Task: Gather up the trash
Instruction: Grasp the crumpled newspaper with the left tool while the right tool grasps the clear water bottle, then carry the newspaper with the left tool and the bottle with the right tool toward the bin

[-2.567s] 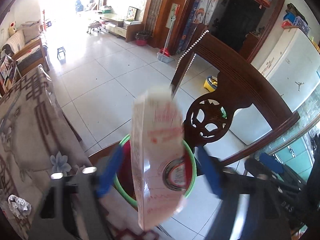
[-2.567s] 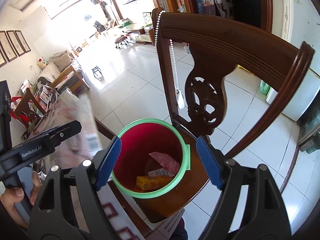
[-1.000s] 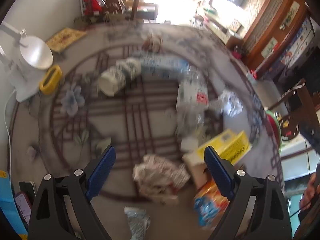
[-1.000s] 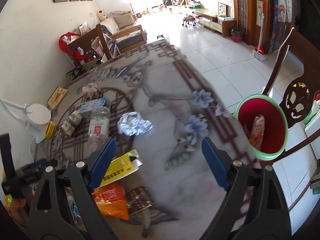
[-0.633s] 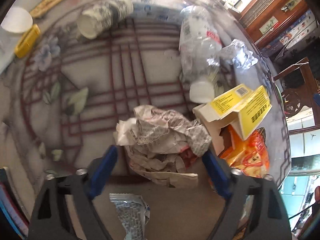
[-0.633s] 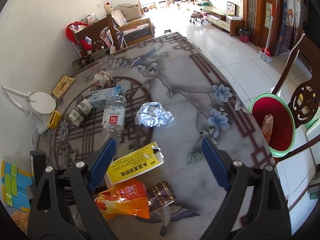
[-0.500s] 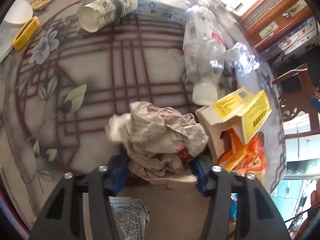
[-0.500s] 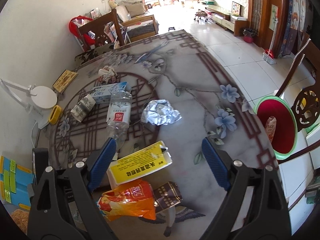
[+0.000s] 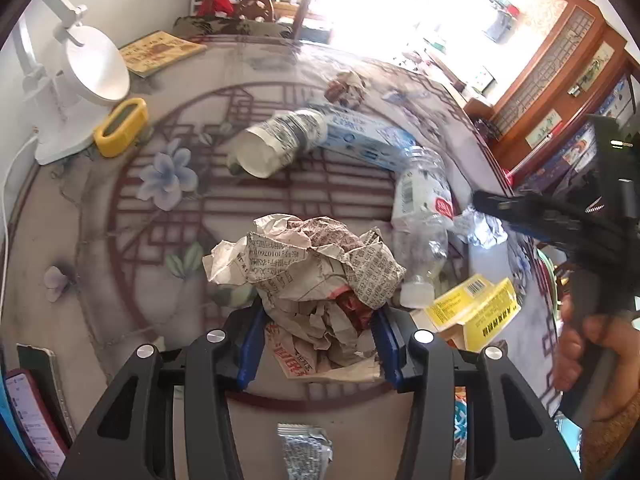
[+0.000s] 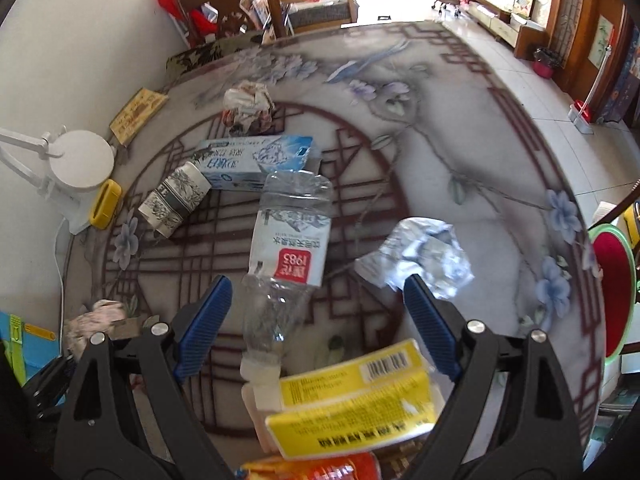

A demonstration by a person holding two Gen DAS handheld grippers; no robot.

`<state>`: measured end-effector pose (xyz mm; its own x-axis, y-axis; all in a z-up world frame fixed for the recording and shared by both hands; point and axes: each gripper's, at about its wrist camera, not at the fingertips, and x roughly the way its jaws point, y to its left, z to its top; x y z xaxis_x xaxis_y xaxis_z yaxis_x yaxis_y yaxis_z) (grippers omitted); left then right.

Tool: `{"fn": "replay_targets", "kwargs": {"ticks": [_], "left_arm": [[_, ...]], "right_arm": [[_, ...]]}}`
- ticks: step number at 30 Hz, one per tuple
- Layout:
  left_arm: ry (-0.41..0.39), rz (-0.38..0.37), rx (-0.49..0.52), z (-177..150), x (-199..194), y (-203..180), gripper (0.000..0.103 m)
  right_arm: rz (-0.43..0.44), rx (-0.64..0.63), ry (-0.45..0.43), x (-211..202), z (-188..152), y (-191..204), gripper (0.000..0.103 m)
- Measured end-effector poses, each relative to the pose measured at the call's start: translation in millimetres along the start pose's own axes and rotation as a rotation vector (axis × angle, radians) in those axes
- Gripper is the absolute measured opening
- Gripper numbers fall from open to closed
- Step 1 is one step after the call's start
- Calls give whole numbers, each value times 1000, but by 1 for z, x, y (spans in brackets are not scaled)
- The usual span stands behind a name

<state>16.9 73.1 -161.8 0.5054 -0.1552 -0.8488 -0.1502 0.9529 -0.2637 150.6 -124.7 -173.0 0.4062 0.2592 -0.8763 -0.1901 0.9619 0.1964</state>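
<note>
My left gripper (image 9: 318, 340) is shut on a crumpled newspaper ball (image 9: 308, 276), held above the patterned table (image 9: 120, 264). My right gripper (image 10: 316, 320) is open and empty, low over a crushed clear plastic bottle (image 10: 290, 252) and a yellow carton (image 10: 352, 412). The bottle (image 9: 422, 220) and carton (image 9: 472, 312) also show in the left wrist view, right of the newspaper. A crumpled foil wrapper (image 10: 420, 258) lies by the right finger. The red bin with green rim (image 10: 612, 300) stands off the table's right edge.
A paper cup (image 10: 176, 200), a blue box (image 10: 256, 160) and a small paper wad (image 10: 248, 106) lie farther back. A white lamp (image 9: 76, 80) and yellow object (image 9: 120, 126) stand at the left. An orange snack bag (image 10: 316, 468) and silver packet (image 9: 304, 448) lie near me.
My left gripper dropped a package into the bin, swung back to the table, closed on the newspaper ball and lifted it. My right gripper moved from the bin down toward the bottle and carton.
</note>
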Motion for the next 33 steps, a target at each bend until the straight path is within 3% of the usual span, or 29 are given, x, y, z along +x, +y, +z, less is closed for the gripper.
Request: {"fn": "replay_targets", "kwargs": {"ticks": [11,13,14,15,17,24,33], "left_arm": [[18,43,-60,3,11,22,45],[27,48,-64,6,14,23,45],[28,50,-64,7,15,22,45],[27,51,-63,9,15,22,45],[18,51,-61,12,13,20,45],[-23,34,-37,23,-1,5,46],[-75,0,60,27,-26,-35,46]], "right_arm": [[7,-53,120,61,8,23,86],[15,-67,138,68,9,26,74],[22,-71,147,71,9,27,59],[29,-74,159,73,9,27,51],[55,-72,166,73,8,28,50],[148,-44,75,19,6,23,49],[143,-4,-130,-77,-8,-3,49]]}}
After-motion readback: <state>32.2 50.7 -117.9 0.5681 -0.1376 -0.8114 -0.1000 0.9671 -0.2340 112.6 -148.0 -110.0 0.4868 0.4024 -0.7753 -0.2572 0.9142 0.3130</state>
